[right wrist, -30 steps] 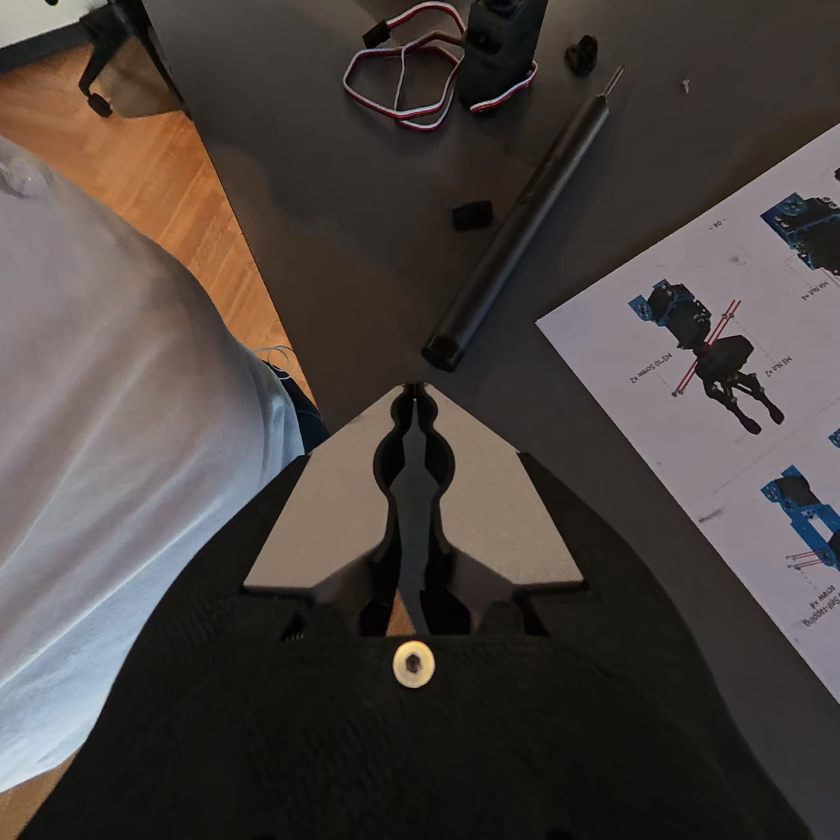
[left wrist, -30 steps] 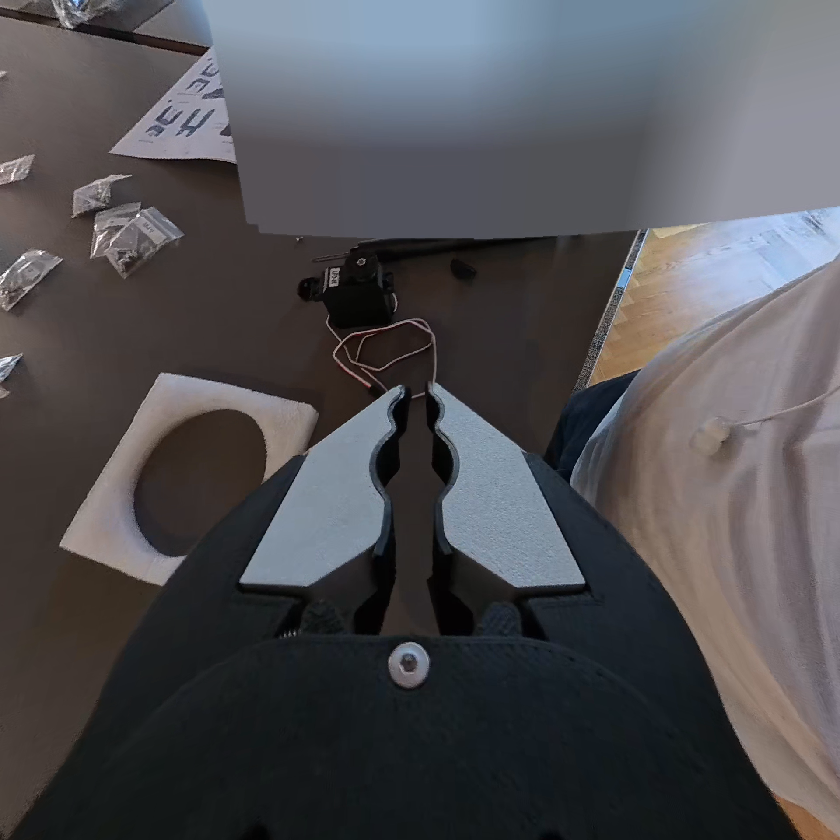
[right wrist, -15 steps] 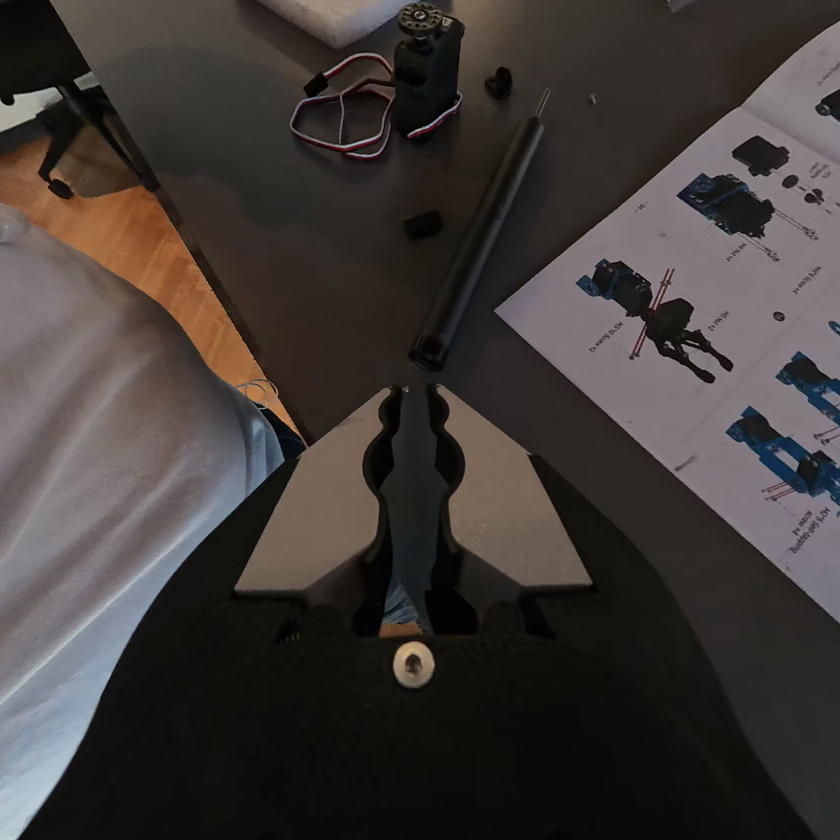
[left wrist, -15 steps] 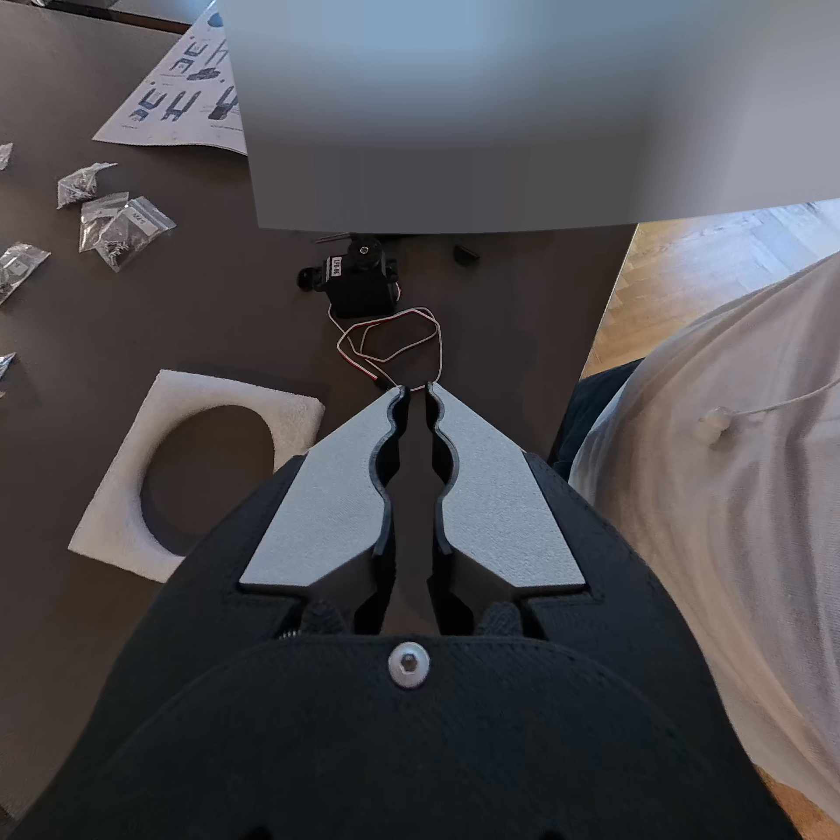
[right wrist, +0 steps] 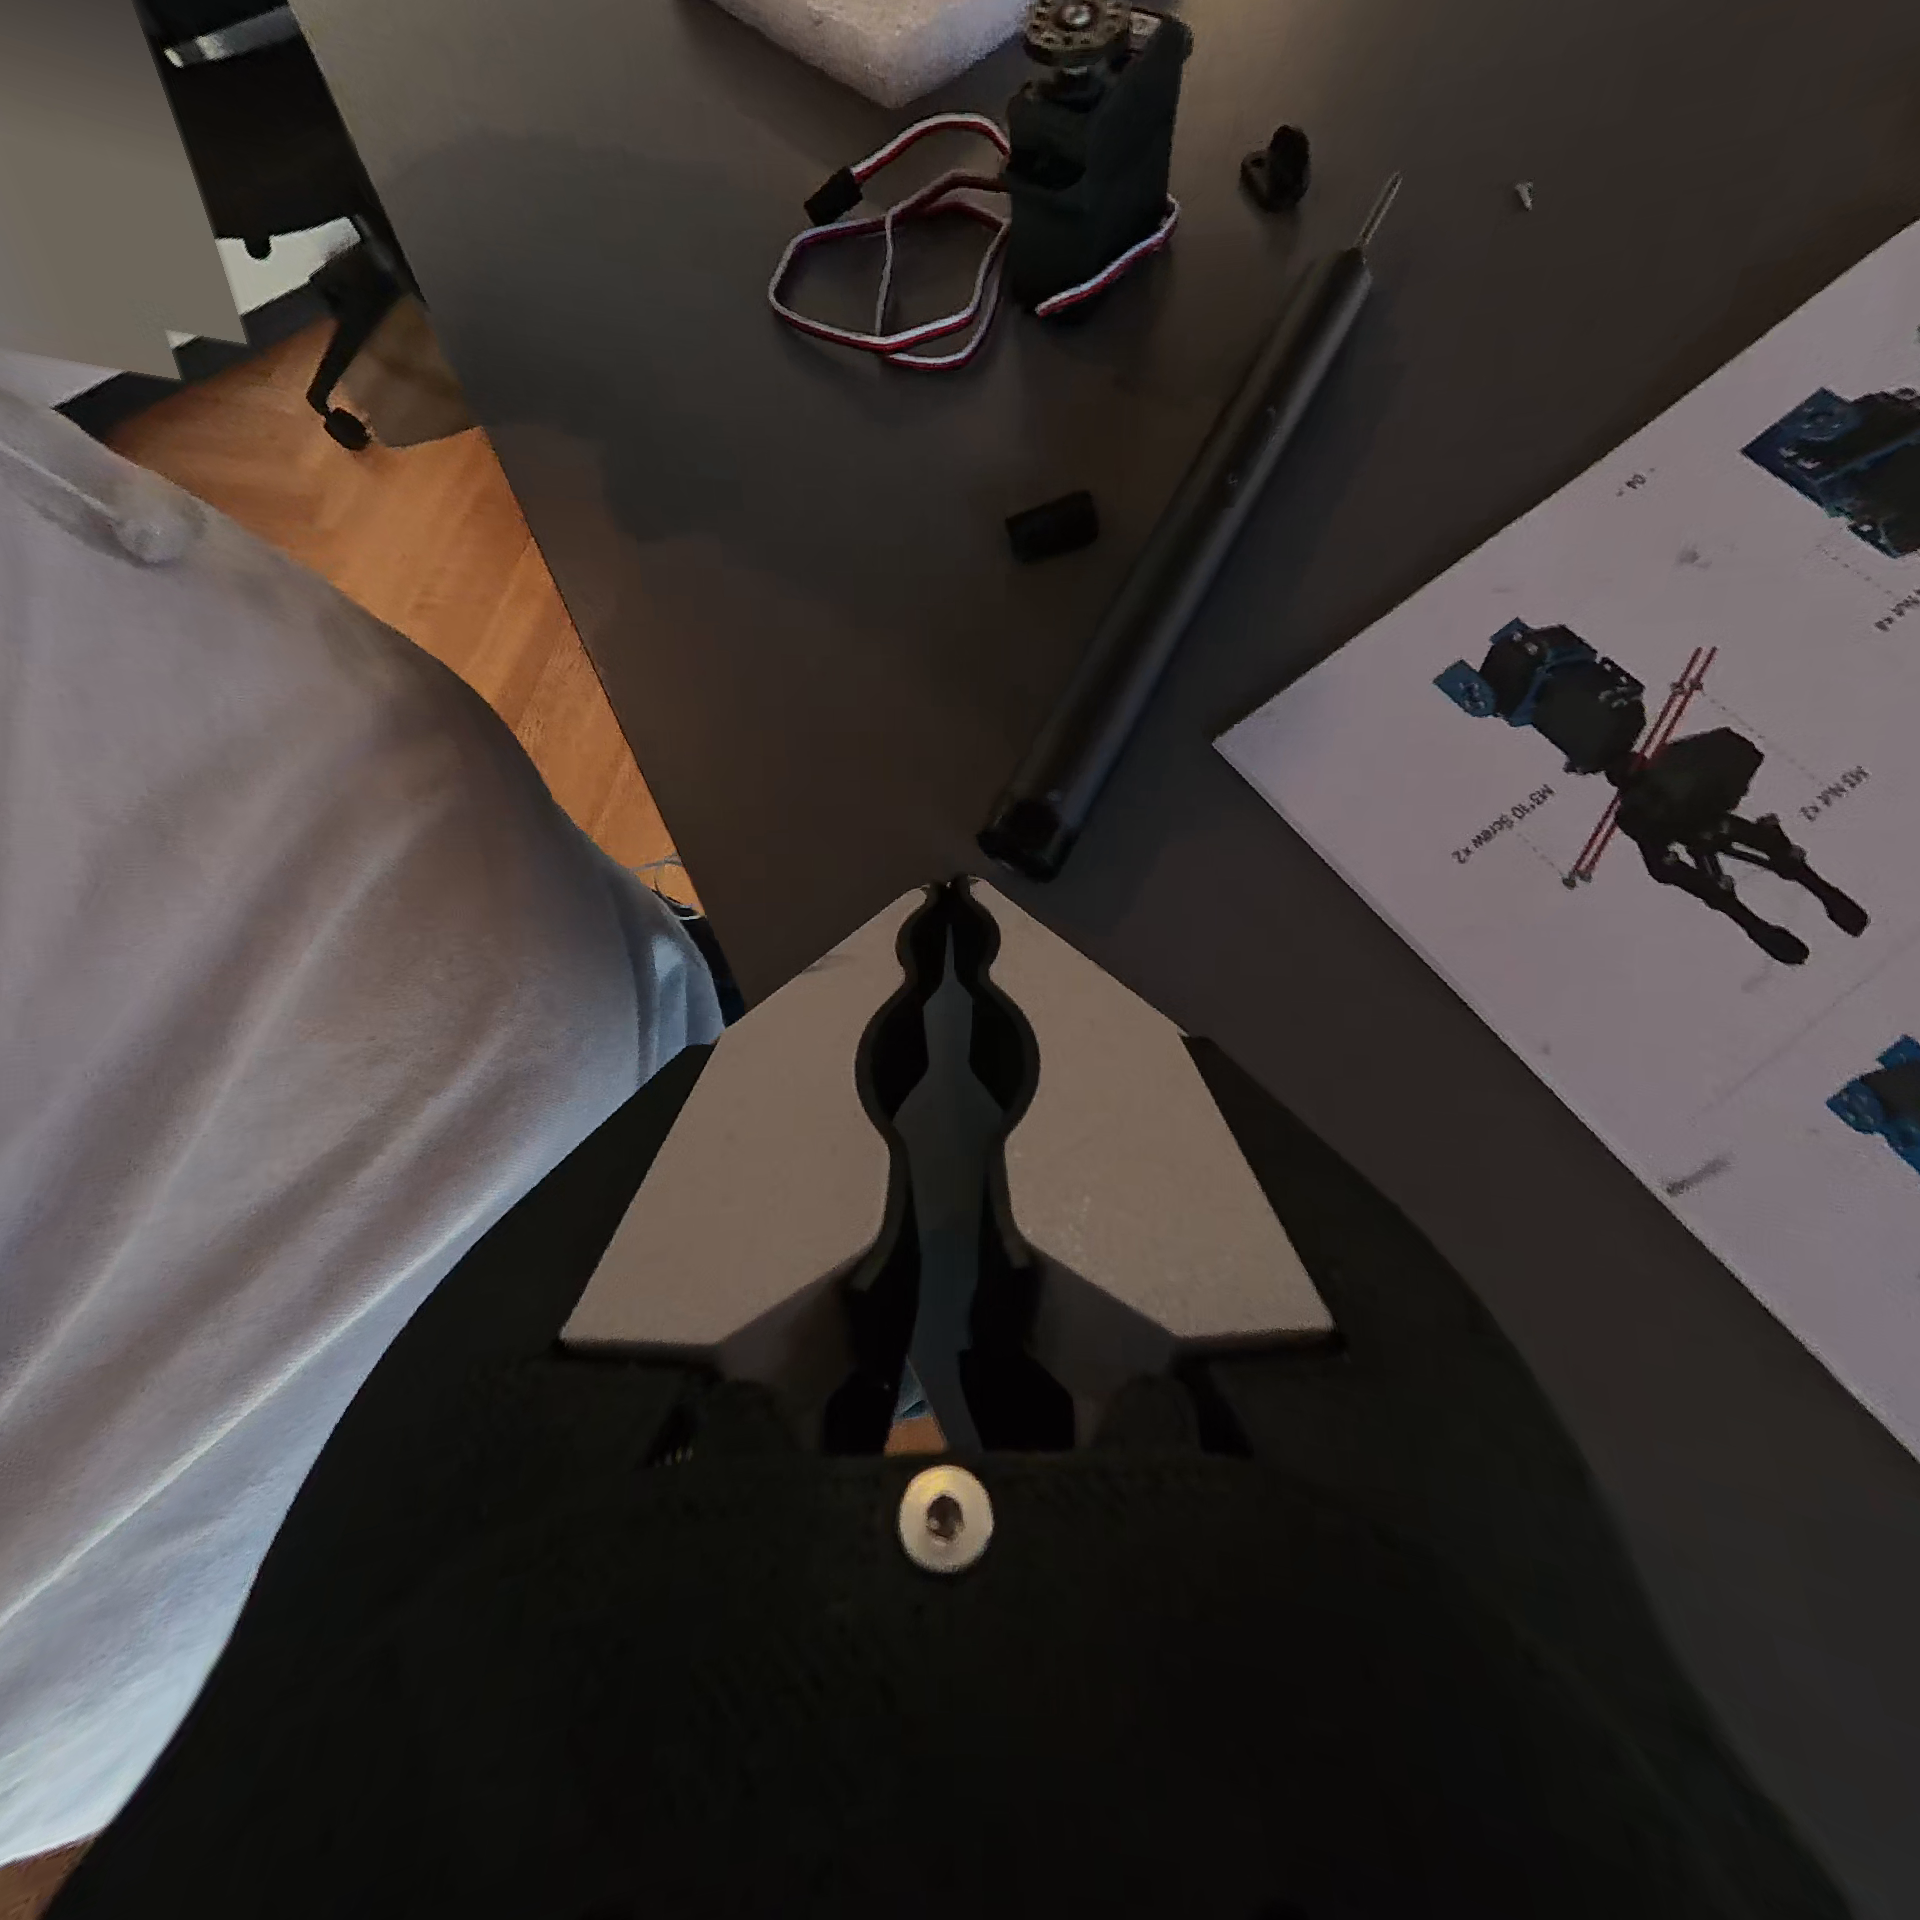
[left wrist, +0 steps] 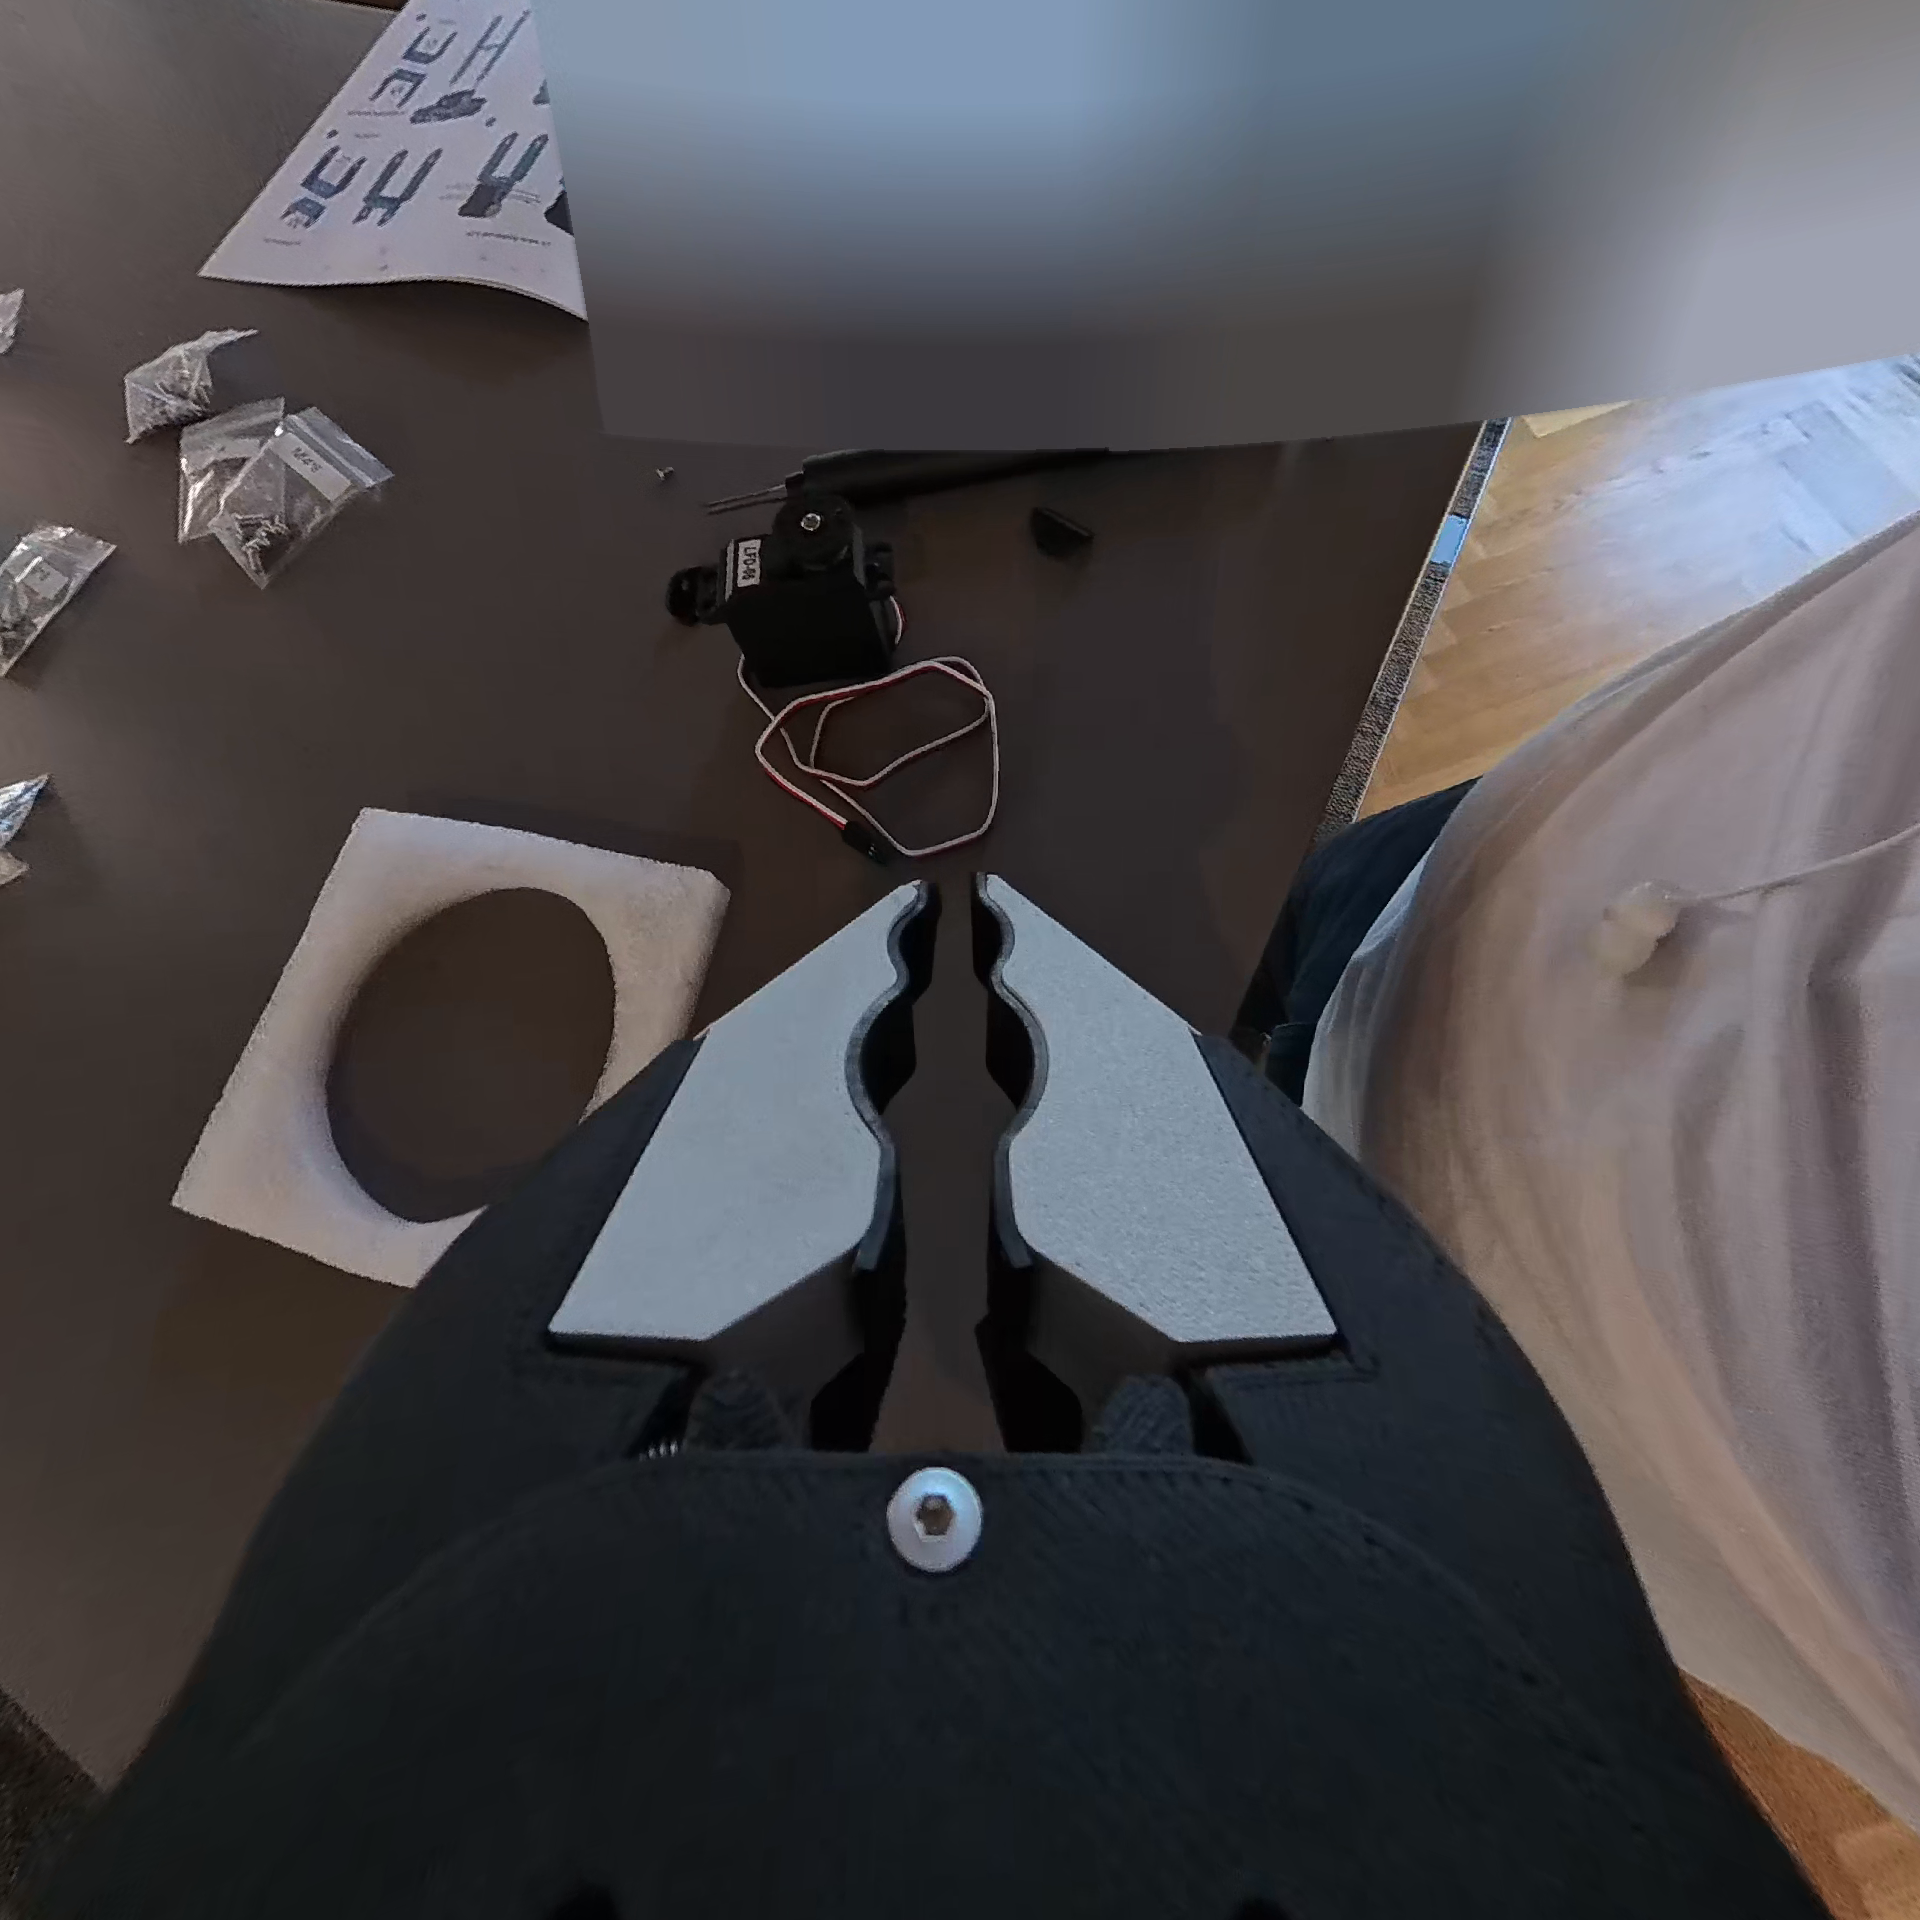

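Note:
A black servo motor (left wrist: 810, 603) with a looped red-and-white cable (left wrist: 883, 769) stands on the dark table (left wrist: 520, 707). My left gripper (left wrist: 951, 891) hovers just short of the cable's plug, its jaws a narrow gap apart and empty. The servo (right wrist: 1091, 177) and cable (right wrist: 894, 270) also show in the right wrist view. My right gripper (right wrist: 951, 888) is shut and empty, its tips just short of the butt end of a black pen-shaped screwdriver (right wrist: 1174, 540). A small black block (right wrist: 1051, 525) lies left of the screwdriver.
A white foam square with a round hole (left wrist: 312, 1039) lies left of my left gripper. Bags of small parts (left wrist: 270, 488) lie at far left. A printed instruction sheet (right wrist: 1558, 623) lies right. A person in a white shirt (right wrist: 260, 935) stands at the table edge (left wrist: 1392, 665). The left gripper's tips are roughly 20 cm from the right gripper's. The small black block (right wrist: 1051, 525) is about 9 cm from my right fingertips. It turns up in the left wrist view (left wrist: 1054, 536) as well. From my left tips it is roughly 11 cm to the black servo motor (left wrist: 810, 603); from my right, 15 cm.
My right gripper opened a little half a second ago and has shut again, moving closer to the screwdriver's end. My left gripper has drawn back slightly from the cable.

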Demonstrator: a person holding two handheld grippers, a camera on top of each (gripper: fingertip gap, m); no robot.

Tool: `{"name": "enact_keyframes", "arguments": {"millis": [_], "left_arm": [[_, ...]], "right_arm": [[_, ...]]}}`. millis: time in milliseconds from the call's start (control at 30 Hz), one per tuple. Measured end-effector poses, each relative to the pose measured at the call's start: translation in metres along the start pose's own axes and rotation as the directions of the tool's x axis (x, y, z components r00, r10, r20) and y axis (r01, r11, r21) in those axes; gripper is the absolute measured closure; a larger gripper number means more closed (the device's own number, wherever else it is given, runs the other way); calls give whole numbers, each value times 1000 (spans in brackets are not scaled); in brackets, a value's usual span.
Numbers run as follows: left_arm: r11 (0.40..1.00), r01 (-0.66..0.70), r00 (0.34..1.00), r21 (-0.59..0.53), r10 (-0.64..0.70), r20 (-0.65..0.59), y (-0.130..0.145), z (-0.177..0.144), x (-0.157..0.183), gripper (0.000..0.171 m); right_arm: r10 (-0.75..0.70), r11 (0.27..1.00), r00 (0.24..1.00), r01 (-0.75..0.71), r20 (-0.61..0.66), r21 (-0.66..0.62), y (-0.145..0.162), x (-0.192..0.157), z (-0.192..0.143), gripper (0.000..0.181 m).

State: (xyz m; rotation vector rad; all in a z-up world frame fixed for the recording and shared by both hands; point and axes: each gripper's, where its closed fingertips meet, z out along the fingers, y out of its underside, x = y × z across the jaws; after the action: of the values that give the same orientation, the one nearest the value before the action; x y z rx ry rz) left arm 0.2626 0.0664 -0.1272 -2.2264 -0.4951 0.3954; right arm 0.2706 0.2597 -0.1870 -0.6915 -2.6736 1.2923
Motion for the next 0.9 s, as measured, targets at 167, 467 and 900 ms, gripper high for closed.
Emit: {"name": "enact_keyframes", "arguments": {"millis": [167,467,900], "left_arm": [[1000,10,1000,1,-10,15,2,-3,0,167],[999,29,999,25,-30,44,2,-9,3,168],[990,141,983,3,-140,117,28,-32,8,169]], "right_arm": [[-53,995,999,53,4,86,-33,-14,-4,181],[-265,964,964,265,-1,-28,-101,28,51,181],[-235,908,961,270,143,-321,-73,39,86,180]]}}
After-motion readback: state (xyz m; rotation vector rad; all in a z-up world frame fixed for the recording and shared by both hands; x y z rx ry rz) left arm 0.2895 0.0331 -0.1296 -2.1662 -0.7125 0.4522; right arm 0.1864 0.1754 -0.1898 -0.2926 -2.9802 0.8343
